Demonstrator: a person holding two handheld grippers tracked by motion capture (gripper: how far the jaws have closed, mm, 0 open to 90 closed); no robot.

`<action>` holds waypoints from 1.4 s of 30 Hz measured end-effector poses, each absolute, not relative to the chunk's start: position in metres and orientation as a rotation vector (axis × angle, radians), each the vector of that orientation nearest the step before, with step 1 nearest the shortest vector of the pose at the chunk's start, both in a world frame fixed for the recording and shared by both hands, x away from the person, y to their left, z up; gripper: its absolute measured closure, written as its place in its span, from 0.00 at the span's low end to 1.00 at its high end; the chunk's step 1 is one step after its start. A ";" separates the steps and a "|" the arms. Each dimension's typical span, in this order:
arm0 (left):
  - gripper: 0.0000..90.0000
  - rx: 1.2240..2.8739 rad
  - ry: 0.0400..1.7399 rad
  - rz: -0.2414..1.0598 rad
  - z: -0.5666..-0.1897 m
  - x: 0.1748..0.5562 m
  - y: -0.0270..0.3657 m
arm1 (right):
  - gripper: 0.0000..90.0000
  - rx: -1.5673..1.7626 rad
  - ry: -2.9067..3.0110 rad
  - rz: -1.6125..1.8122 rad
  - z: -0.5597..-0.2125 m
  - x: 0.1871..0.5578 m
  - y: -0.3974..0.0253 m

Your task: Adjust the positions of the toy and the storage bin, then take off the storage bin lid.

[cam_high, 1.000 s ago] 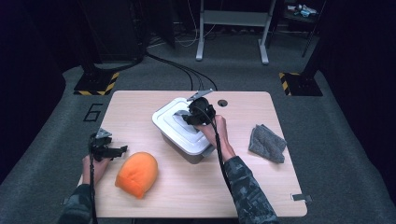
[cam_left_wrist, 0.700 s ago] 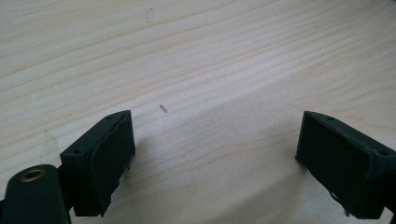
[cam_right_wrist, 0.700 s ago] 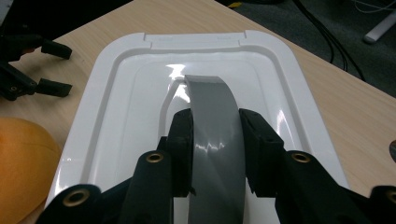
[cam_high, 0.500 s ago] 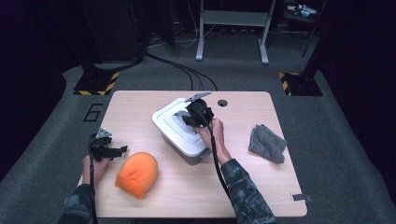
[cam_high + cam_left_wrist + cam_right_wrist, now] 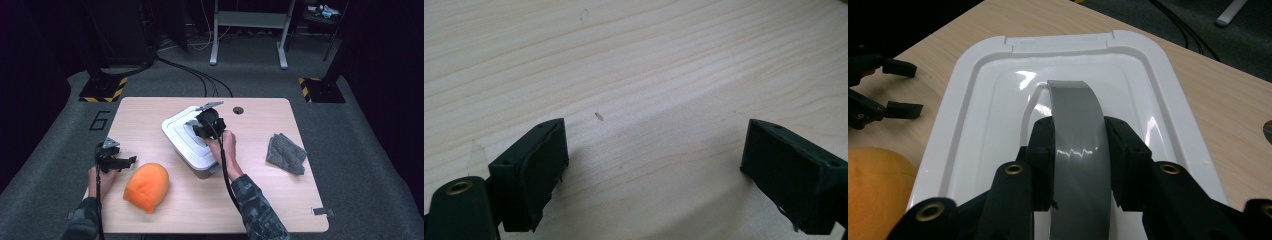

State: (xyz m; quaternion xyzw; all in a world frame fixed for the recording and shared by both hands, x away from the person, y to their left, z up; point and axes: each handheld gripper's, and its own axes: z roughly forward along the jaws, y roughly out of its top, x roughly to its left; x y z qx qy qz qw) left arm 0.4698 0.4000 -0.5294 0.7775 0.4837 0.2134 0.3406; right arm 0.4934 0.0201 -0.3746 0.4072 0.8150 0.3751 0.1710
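Right gripper, shifted slightly toward 9 o'clock, clamps grey handle of white lid; lid's long axis runs 11-to-5 o'clock. Left gripper gapes wide, empty.

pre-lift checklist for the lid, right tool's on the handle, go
1. Right tool on the grey handle: jaws closed against both its sides in the right gripper view. ok.
2. Grip centred on the handle: it runs up the middle between the jaws. ok.
3. White lid seated on the container: looks flush in the high view, but any latches cannot be made out. cannot tell.
4. Left tool out of the way: open over bare table, apart from the container. ok.
5. Orange cushion and grey cloth off the lid: both lie apart on the table. ok.
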 end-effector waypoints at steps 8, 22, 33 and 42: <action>0.12 2.023 1.259 0.555 -0.529 0.470 0.400 | 0.75 1.149 2.325 1.060 -0.374 0.488 0.021; 0.12 2.023 1.258 0.554 -0.529 0.470 0.400 | 0.74 1.143 2.323 1.042 -0.374 0.479 0.019; 0.12 2.023 1.258 0.555 -0.529 0.470 0.400 | 0.75 1.123 2.322 1.052 -0.374 0.481 0.017; 0.12 2.023 1.258 0.554 -0.529 0.470 0.400 | 0.74 1.115 2.291 1.087 -0.359 0.477 0.011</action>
